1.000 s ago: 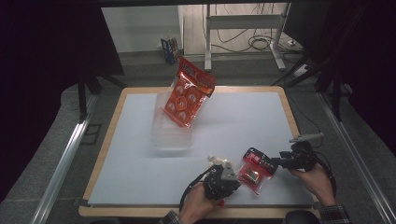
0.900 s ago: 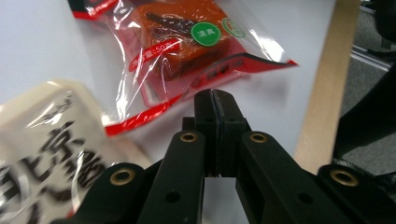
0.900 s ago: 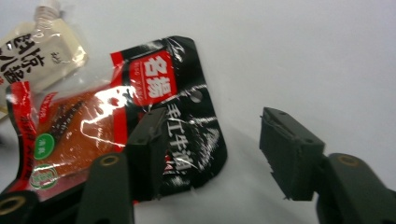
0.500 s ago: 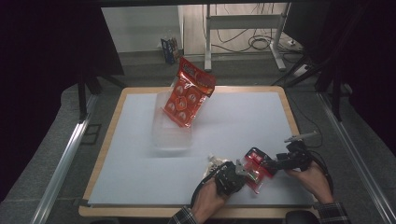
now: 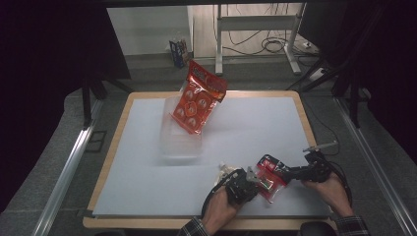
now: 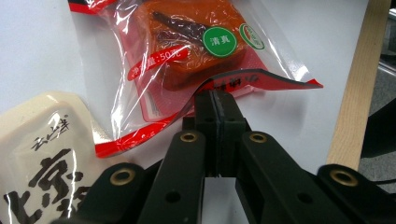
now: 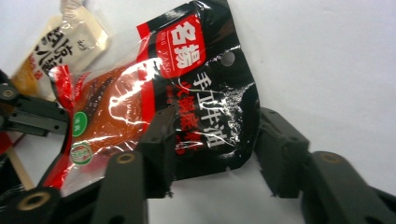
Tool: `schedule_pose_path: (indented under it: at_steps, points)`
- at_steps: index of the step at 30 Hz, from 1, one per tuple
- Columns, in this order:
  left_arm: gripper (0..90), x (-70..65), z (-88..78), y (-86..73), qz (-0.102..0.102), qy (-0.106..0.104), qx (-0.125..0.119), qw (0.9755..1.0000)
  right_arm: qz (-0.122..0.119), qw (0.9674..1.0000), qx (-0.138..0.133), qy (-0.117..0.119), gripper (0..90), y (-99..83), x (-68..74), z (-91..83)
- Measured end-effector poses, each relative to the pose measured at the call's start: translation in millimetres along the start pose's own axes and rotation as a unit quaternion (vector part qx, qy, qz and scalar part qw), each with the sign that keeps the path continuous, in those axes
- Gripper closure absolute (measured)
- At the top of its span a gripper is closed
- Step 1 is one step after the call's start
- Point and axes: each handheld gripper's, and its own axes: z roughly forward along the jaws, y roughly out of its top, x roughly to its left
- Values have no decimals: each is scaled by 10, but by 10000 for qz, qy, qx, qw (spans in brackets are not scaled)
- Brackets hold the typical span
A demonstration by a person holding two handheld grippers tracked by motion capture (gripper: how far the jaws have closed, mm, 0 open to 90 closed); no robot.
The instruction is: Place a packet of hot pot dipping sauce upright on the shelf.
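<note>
Upright, a red snack bag stands in the clear tub.

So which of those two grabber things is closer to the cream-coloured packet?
Left. The left gripper pinches the red snack packet's edge with the cream packet right beside it. The right gripper sits across the red packet, its jaws just closing around the black end.

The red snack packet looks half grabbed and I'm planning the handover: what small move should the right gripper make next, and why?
Probably finish closing the right gripper on the red snack packet. Its jaws have just been closing, yet still straddle the packet's black end with a gap at one side, while the left gripper already pinches the opposite edge.
</note>
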Motion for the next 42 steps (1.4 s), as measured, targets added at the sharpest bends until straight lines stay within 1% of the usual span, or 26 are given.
schedule_pose_path:
  at_steps: [3, 4, 5, 7, 9, 10, 11, 15, 16, 18, 20, 21, 23, 25, 28, 30, 32, 33, 34, 35, 37, 38, 39, 40, 41, 42]
  points:
    - [900, 10, -3, 1, 16, -15, 23, 10000, -5, 10000, -19, 35, 574, 6, -20, 6]
    - [900, 12, -1, 0, 11, -25, 9, 10000, 14, 10000, -26, 66, 621, 7, -31, 8]
    - [900, 4, 5, 0, -58, -38, -36, 10000, -8, 10000, -50, 50, 656, 8, -36, 11]
    - [900, 8, 4, -1, -52, -47, -30, 10000, -47, 10000, -71, -35, 747, 11, -40, 13]
    - [900, 9, 5, -2, -59, -52, -39, 10000, -86, 9999, -116, -25, 838, 16, -43, 5]
    - [900, 8, 6, -2, -67, -53, -47, 10000, -118, 9998, -159, 59, 862, 21, -43, -10]
    - [900, 21, -3, -1, 19, -44, 25, 10000, -99, 9997, -199, 141, 871, 24, -36, -19]
    - [900, 23, -2, -5, -7, -46, 0, 10000, -260, 9993, -203, 195, 862, 59, 34, -50]
    - [900, 23, -2, -7, -8, -50, -7, 10000, -270, 9992, -203, 190, 839, 70, 41, -45]
    - [900, 24, -2, -9, -9, -50, -12, 10000, -249, 9992, -126, 289, 734, 97, 29, 3]
    - [900, 27, -1, -11, -3, -55, -19, 10000, -281, 9993, -33, 240, 656, 117, 27, 72]
    - [900, 18, 6, -13, -72, -68, -78, 9999, -302, 9993, 14, 200, 639, 128, 28, 107]
    - [900, 23, 3, -12, -54, -67, -50, 10000, -300, 9992, 38, 272, 628, 155, 16, 167]
    - [900, 27, 3, -11, -61, -80, -47, 9999, -303, 9985, 50, 456, 645, 188, 10, 202]
    - [900, 30, 3, -11, -58, -88, -42, 9999, -344, 9979, 101, 547, 673, 215, 25, 243]
    - [900, 31, 3, -10, -56, -88, -36, 9999, -329, 9975, 109, 620, 696, 227, 29, 274]
    - [900, 31, 3, -10, -52, -88, -36, 9999, -300, 9972, 84, 686, 755, 235, 26, 299]
    - [900, 31, 3, -10, -51, -86, -34, 9999, -302, 9972, 89, 684, 827, 240, 23, 309]
    - [900, 31, 3, -10, -51, -88, -34, 9999, -316, 9972, 78, 680, 870, 241, 24, 311]
    - [900, 31, 3, -10, -51, -91, -33, 9999, -325, 9971, 76, 686, 876, 243, 26, 314]
    - [900, 33, 3, -11, -59, -101, -40, 9999, -388, 9974, 99, 594, 883, 248, 58, 310]
    - [900, 32, 3, -12, -66, -102, -49, 9999, -462, 9977, 119, 477, 884, 253, 93, 299]
    - [900, 27, 3, -13, -71, -90, -61, 9999, -493, 9979, 126, 410, 884, 258, 116, 293]
    - [898, 27, -5, -14, -17, -62, -22, 10000, -548, 9979, 143, 307, 885, 265, 144, 281]
    - [886, 25, -15, -16, 38, -55, 4, 10000, -555, 9981, 119, 243, 885, 273, 173, 267]
    - [851, 8, -16, -18, -17, -76, -38, 10000, -598, 9980, 68, 191, 885, 283, 187, 244]
